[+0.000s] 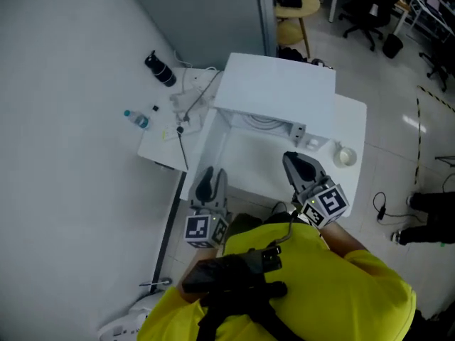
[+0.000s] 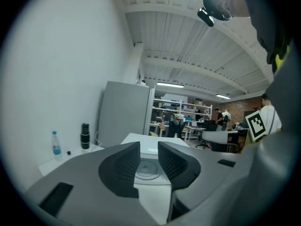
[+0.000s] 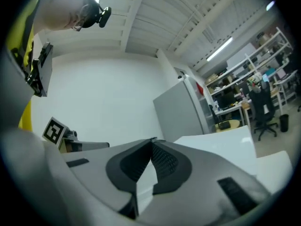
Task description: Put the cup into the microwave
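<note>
Aiming for cup (image 1: 345, 156) | sits just right of your right claw (image 1: 297, 165), shut, empty | left claw (image 1: 211, 180) farther, slightly open, empty

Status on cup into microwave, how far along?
Done: the white microwave looks open, its turntable showing. In hand: nothing; the left gripper and right gripper are both empty, near the person's body. Left: grasp the small white cup standing on the white table beside the microwave, then set it inside.

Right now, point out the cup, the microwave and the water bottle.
cup (image 1: 345, 156): head view, on its open top.
microwave (image 1: 276, 87): head view, on its white top panel.
water bottle (image 1: 137, 119): head view, on the middle of its body.
</note>
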{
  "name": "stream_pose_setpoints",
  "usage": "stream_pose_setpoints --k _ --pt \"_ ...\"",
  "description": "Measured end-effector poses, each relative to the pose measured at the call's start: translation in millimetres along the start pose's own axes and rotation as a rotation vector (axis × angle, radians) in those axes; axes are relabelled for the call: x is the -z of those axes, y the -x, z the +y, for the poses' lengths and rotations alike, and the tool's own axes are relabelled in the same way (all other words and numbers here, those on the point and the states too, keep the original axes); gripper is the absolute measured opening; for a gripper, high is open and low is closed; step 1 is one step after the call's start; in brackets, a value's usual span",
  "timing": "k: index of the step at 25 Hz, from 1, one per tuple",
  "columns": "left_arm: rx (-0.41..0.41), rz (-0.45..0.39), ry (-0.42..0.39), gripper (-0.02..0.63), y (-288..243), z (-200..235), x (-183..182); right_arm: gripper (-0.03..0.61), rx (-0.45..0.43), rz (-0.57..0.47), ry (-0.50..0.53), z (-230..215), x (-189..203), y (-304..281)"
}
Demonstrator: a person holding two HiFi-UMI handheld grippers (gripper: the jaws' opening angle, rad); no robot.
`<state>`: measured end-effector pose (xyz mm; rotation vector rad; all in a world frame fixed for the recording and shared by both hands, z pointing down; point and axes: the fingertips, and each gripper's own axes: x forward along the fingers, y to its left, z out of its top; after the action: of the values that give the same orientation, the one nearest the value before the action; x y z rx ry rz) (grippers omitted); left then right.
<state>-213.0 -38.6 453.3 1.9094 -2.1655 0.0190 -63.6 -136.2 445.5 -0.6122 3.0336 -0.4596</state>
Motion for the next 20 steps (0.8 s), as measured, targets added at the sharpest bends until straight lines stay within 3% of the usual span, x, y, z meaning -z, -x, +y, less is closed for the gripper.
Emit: stream_pose_setpoints --k 5,10,13,20 --pt "0.229 0.041 -0.008 0.112 -65.1 -46.3 7.9 0.006 0.281 0.001 -0.042 -64.7 13.5 47.8" --pt "0.430 0.087 -0.058 0.113 -103.2 -85.1 6.9 0.005 0.505 -0.057 -0.063 -85.7 -2.0 88.8" --pt "0.566 0.124 -0.095 0.113 -113.9 -113.9 14.7 0.005 0.594 -0.095 -0.059 -84.6 -13.7 107.6" --pt "0.800 0.179 -0.101 0.114 -123.9 -193.5 43.1 0.005 0.792 -0.145 -0.074 -92.5 -10.1 167.8"
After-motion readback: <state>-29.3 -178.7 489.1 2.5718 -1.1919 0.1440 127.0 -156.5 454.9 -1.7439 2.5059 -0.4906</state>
